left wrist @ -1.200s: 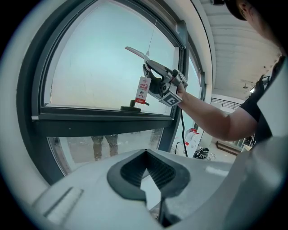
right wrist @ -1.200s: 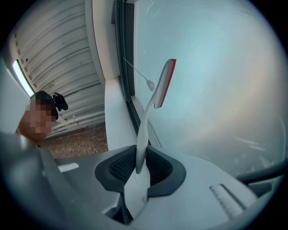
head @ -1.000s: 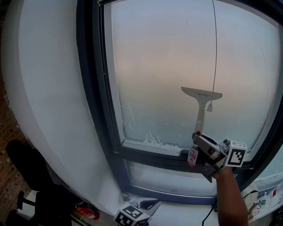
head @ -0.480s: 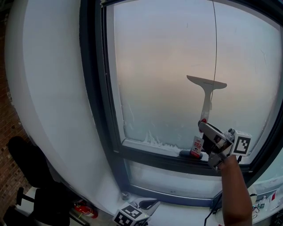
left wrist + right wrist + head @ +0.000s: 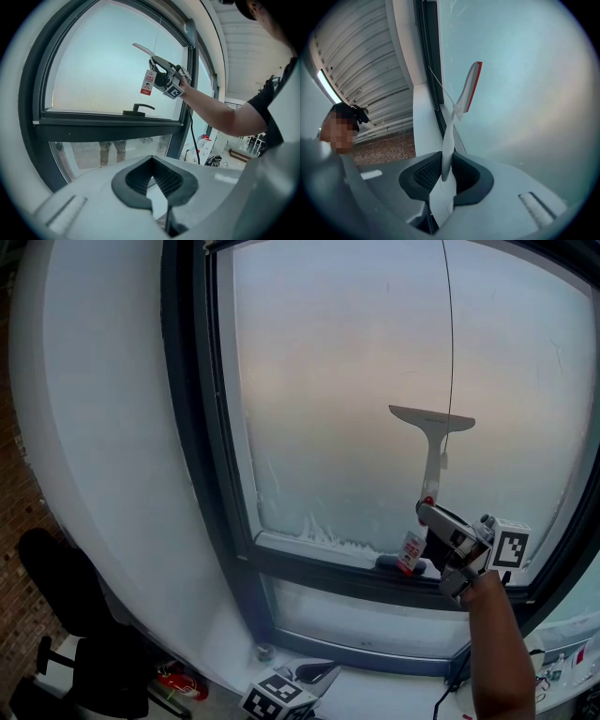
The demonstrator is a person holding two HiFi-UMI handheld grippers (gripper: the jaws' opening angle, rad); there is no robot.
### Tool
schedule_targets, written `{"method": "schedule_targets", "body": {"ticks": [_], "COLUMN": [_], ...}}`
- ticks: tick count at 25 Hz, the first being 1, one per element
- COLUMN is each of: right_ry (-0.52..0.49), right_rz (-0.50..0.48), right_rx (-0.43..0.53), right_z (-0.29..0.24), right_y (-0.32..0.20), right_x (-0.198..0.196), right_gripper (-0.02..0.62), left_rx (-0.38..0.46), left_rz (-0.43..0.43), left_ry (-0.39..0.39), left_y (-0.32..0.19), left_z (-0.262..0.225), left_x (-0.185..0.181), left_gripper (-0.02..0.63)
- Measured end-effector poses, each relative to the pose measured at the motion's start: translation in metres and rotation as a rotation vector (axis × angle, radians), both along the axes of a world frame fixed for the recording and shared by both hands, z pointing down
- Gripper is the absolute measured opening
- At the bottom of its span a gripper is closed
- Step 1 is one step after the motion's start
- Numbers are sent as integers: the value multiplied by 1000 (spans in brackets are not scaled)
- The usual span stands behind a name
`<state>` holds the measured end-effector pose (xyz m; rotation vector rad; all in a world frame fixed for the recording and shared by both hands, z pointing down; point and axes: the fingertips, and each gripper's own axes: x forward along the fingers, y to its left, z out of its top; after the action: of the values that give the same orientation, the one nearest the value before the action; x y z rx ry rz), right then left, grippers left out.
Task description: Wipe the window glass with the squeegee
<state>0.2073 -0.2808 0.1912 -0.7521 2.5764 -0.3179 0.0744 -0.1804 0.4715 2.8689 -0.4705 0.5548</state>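
Squeegee (image 5: 432, 444) stands upright before the window glass (image 5: 337, 381), blade uppermost over the pane's lower right part; the right gripper (image 5: 429, 515) has its fingers clamped on the handle, while the left gripper (image 5: 281, 697) waits below the glass, fingers together, empty

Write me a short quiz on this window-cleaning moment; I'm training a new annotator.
1. Which gripper holds the squeegee?
2. True or false: the squeegee's blade rests on the window handle.
3. Fill in: the left gripper, low and away from the glass, holds ____.
Key: 1. The right gripper, shut on the squeegee's handle. 2. False; the blade sits higher, against the glass. 3. Nothing.
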Motion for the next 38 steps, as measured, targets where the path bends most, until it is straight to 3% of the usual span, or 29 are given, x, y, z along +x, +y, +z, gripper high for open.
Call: {"method": "schedule_targets", "body": {"ticks": [38], "right_ry": [-153], "right_rz": [67], "right_rx": [-135], "right_z": [119], "right_y": [10], "right_x": [5], "right_gripper": [84], "left_rx": [-22], "left_rz": [35], "left_ry": [-38], "left_y": [-1], "left_z": [13], "left_x": [4], "left_gripper": [0]}}
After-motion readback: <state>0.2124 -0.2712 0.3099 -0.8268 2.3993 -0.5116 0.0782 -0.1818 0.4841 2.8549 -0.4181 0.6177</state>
